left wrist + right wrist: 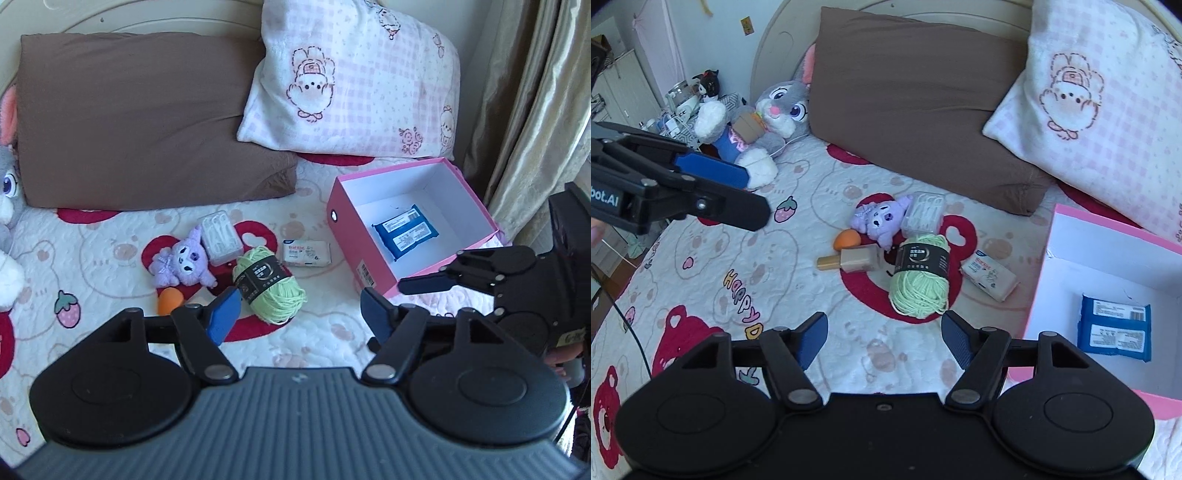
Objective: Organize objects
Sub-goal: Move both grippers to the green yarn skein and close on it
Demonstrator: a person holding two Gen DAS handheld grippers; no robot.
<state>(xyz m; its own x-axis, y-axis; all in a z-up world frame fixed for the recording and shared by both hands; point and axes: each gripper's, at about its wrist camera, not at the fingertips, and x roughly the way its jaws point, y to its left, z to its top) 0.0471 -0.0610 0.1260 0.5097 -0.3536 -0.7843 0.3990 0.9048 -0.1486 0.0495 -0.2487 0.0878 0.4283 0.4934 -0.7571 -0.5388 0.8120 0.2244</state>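
A pink box (354,236) stands open on the bed with a blue wipes pack (405,230) inside; it also shows in the right wrist view (1049,266) with the pack (1115,328). On the quilt lie a green yarn ball (271,286) (921,280), a purple plush (183,264) (881,218), a clear plastic case (221,236) (922,214), a white tissue pack (306,253) (990,275), an orange sponge egg (168,301) (846,239) and a tan bottle (851,259). My left gripper (299,314) is open and empty, just short of the yarn. My right gripper (884,338) is open and empty, near the yarn.
A brown pillow (140,114) and a pink patterned pillow (351,77) lean at the headboard. A grey bunny plush (768,114) sits at the bed's left. A curtain (535,92) hangs behind the box. A cluttered side table (679,103) stands beyond the bed.
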